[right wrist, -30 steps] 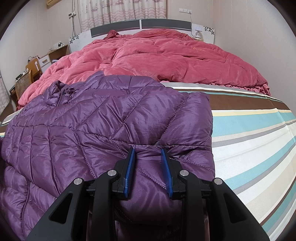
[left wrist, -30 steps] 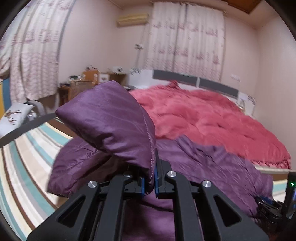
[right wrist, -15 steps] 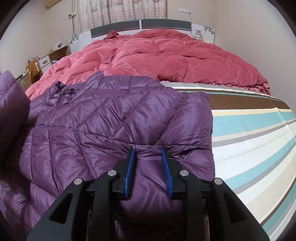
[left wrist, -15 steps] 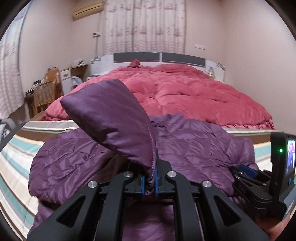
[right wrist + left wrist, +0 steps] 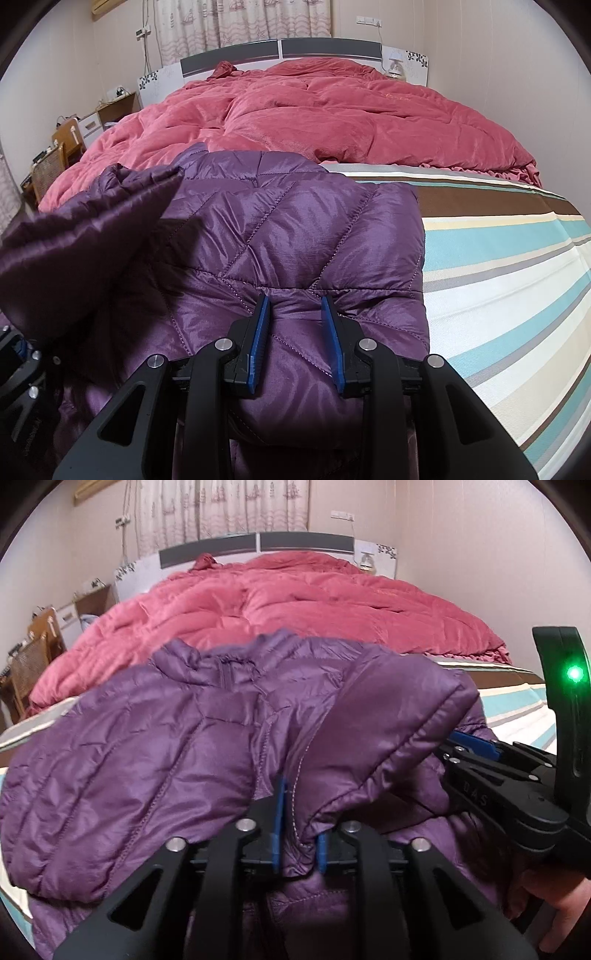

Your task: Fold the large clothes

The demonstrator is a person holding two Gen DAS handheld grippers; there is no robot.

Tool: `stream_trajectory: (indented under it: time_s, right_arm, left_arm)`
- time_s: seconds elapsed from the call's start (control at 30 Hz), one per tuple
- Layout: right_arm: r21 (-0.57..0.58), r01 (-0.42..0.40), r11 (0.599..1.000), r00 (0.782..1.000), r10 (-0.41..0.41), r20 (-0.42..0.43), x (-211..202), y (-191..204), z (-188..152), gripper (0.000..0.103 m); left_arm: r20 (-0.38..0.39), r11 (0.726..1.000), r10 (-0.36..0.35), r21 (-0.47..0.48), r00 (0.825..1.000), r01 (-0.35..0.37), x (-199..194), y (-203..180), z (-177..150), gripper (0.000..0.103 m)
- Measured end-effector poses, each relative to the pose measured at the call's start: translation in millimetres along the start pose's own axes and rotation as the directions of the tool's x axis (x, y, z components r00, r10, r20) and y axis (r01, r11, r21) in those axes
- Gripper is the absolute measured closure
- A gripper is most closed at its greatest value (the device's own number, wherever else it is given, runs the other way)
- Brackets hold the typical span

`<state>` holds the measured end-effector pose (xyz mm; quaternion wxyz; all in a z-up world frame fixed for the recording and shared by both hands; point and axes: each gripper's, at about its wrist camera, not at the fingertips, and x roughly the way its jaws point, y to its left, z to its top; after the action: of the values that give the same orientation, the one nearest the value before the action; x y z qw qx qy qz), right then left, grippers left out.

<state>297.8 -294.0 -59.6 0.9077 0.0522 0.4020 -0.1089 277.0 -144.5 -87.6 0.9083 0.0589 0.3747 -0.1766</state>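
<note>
A purple quilted down jacket (image 5: 147,746) lies on the striped bed sheet (image 5: 498,277), collar toward the red duvet. My left gripper (image 5: 298,812) is shut on the jacket's sleeve cuff (image 5: 388,731) and holds it over the jacket's right part. My right gripper (image 5: 293,306) rests open on the jacket's folded near edge (image 5: 295,229), its jaws apart with fabric bunched between them. The right gripper also shows at the right of the left wrist view (image 5: 480,749). The carried sleeve fills the left of the right wrist view (image 5: 81,236).
A red duvet (image 5: 332,118) covers the far half of the bed, up to the headboard (image 5: 280,51). A wooden chair (image 5: 29,657) and a small desk (image 5: 118,107) stand at the left wall. Striped sheet lies to the right of the jacket.
My left gripper swung right with the sleeve, carrying it across the jacket toward the right gripper. The sleeve has come into the right wrist view. The right gripper has stayed still.
</note>
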Motion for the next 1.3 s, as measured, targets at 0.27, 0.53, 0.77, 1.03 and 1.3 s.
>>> stream_trajectory:
  time_s: [0.27,0.53,0.77,1.03,1.3]
  right_arm:
    - [0.003,-0.006,1.0,1.0,0.006,0.001,0,2,0,0.074]
    - [0.002,-0.007,1.0,1.0,0.007,-0.003,0,1,-1,0.074]
    - [-0.022,-0.014,1.0,1.0,0.015,0.002,-14,2,10,0.074]
    - [-0.06,-0.08,0.995,0.978,0.09,0.188,-80,31,29,0.047]
    - [-0.145,-0.162,0.976,0.984,0.17,0.045,-31,92,32,0.058]
  left_arm:
    - [0.037,0.993,-0.111,0.031,0.993,0.11,-25,-21,-2,0.049]
    - [0.07,0.975,-0.196,-0.096,0.978,0.202,-46,14,-4,0.049]
    - [0.096,0.978,-0.031,-0.202,0.995,0.05,-67,65,-10,0.03]
    - [0.035,0.891,0.235,-0.406,0.971,-0.201,-77,142,-22,0.008]
    - [-0.033,0.898,0.297,-0.329,0.954,-0.291,-47,164,7,0.022]
